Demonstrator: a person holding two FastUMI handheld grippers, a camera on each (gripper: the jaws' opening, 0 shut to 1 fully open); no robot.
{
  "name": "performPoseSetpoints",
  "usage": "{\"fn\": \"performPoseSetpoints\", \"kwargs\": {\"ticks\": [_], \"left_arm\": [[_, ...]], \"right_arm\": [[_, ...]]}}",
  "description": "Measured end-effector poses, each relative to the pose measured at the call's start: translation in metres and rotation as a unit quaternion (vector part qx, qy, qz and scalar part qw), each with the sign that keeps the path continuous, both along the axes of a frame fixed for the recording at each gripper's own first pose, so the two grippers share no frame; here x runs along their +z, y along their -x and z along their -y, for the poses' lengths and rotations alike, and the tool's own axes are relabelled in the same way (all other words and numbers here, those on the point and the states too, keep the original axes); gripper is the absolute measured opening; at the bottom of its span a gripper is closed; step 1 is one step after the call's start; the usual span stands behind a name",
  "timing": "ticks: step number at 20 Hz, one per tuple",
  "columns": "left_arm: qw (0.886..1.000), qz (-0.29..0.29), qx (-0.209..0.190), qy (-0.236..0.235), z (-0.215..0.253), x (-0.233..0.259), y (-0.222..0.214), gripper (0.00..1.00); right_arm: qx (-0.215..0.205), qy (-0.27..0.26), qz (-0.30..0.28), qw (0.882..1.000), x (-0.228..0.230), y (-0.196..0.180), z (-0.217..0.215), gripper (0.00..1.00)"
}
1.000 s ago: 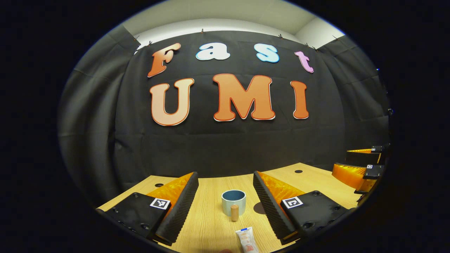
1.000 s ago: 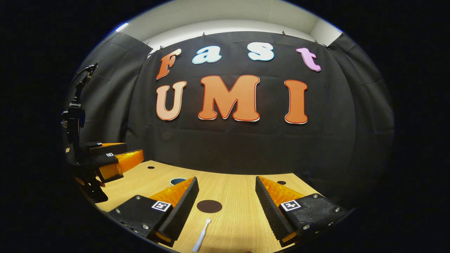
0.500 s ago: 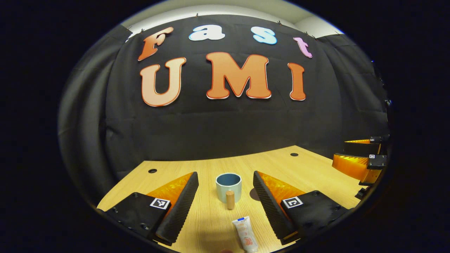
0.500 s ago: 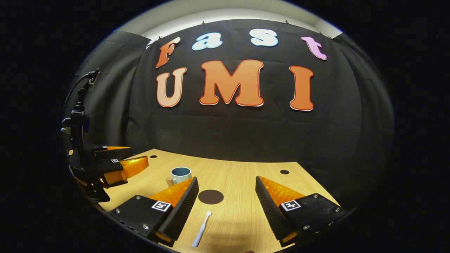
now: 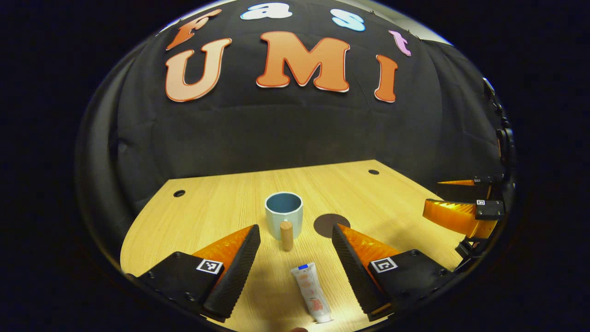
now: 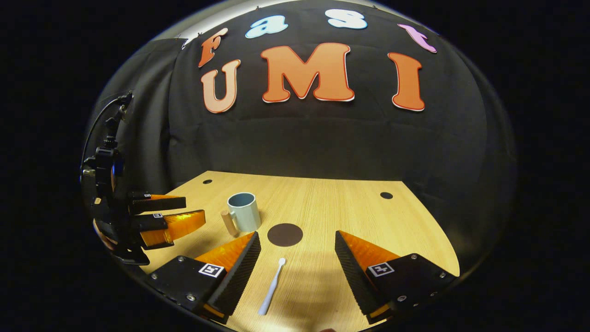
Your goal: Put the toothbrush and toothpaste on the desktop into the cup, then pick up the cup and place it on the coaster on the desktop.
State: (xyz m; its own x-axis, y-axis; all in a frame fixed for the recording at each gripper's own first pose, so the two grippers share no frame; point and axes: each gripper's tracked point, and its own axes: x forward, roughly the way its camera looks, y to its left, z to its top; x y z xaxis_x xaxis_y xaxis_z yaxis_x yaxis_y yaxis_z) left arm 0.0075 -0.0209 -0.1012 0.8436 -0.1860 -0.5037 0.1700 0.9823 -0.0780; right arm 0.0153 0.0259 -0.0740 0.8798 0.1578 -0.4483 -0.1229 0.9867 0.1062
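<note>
A pale blue cup with a wooden handle stands upright on the wooden desktop. A white toothpaste tube lies flat between the open fingers of my left gripper, close to the camera. A dark round coaster lies right of the cup. In the right gripper view, a white toothbrush lies between the open fingers of my right gripper. The coaster sits just beyond it and the cup stands to its left. Both grippers hover above the desktop, holding nothing.
The desktop has small round holes near its back corners. The booth's black cloth wall rises behind it. The right gripper appears at the right edge of the left gripper view, and the left gripper at the left edge of the right gripper view.
Both grippers have risen and tilted down, so more desktop shows. The cup, coaster, toothpaste and toothbrush now sit higher in each view. Nothing on the desk has moved.
</note>
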Motion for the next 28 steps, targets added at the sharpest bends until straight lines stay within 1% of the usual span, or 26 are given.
{"fn": "performPoseSetpoints", "kwargs": {"ticks": [2,5,6,7,8,10,12,14,16,18,20,22,23,24,25,26,27,28], "left_arm": [[0.999,-0.032,-0.01,-0.001,0.0,-0.002,0.003,1.0],[0.997,-0.08,-0.016,0.009,0.002,-0.007,0.009,1.0],[0.995,-0.097,-0.019,0.012,0.002,-0.01,0.012,1.0],[0.992,-0.12,-0.021,0.018,0.004,-0.012,0.015,0.99],[0.989,-0.143,-0.024,0.027,0.006,-0.013,0.019,1.0],[0.982,-0.185,-0.02,0.026,0.007,-0.018,0.026,0.98],[0.977,-0.211,-0.016,0.029,0.008,-0.019,0.028,0.97],[0.97,-0.242,-0.009,0.024,0.004,-0.014,0.029,0.98],[0.962,-0.271,-0.011,0.03,0.005,-0.009,0.033,0.97],[0.949,-0.311,-0.017,0.048,0.01,-0.006,0.042,0.99],[0.937,-0.346,-0.016,0.052,0.008,-0.008,0.048,0.97],[0.927,-0.372,-0.006,0.056,0.01,-0.015,0.053,0.97],[0.923,-0.381,-0.002,0.06,0.011,-0.015,0.054,0.94],[0.92,-0.388,0.0,0.061,0.011,-0.014,0.054,0.95],[0.918,-0.391,0.001,0.06,0.01,-0.012,0.054,0.89],[0.918,-0.393,0.005,0.056,0.008,-0.014,0.053,0.89],[0.914,-0.402,0.012,0.051,0.007,-0.014,0.055,0.84],[0.915,-0.4,0.015,0.05,0.007,-0.008,0.051,0.7]], "right_arm": [[0.012,-0.019,-0.031,0.999,-0.012,-0.001,-0.005,0.95],[0.012,-0.047,-0.08,0.996,-0.032,-0.003,-0.006,0.93],[0.012,-0.052,-0.094,0.994,-0.035,-0.002,-0.006,0.87],[0.014,-0.057,-0.104,0.993,-0.038,-0.003,-0.007,0.92],[0.016,-0.061,-0.113,0.992,-0.04,-0.003,-0.008,0.91],[0.022,-0.061,-0.131,0.989,-0.042,0.001,-0.011,0.9],[0.031,-0.056,-0.148,0.987,-0.05,0.003,-0.014,0.89],[0.041,-0.051,-0.169,0.983,-0.062,0.005,-0.02,0.89],[0.047,-0.051,-0.196,0.978,-0.072,0.006,-0.024,0.87],[0.051,-0.053,-0.218,0.973,-0.082,0.009,-0.027,0.85],[0.054,-0.048,-0.233,0.97,-0.092,0.011,-0.028,0.84],[0.058,-0.048,-0.242,0.967,-0.097,0.011,-0.031,0.85],[0.059,-0.047,-0.246,0.966,-0.1,0.011,-0.032,0.84],[0.061,-0.046,-0.251,0.965,-0.102,0.012,-0.033,0.84],[0.062,-0.047,-0.256,0.964,-0.105,0.011,-0.034,0.85],[0.064,-0.047,-0.263,0.962,-0.11,0.012,-0.036,0.84],[0.065,-0.048,-0.267,0.96,-0.113,0.011,-0.039,0.84],[0.066,-0.047,-0.272,0.959,-0.116,0.012,-0.039,0.84]]}}
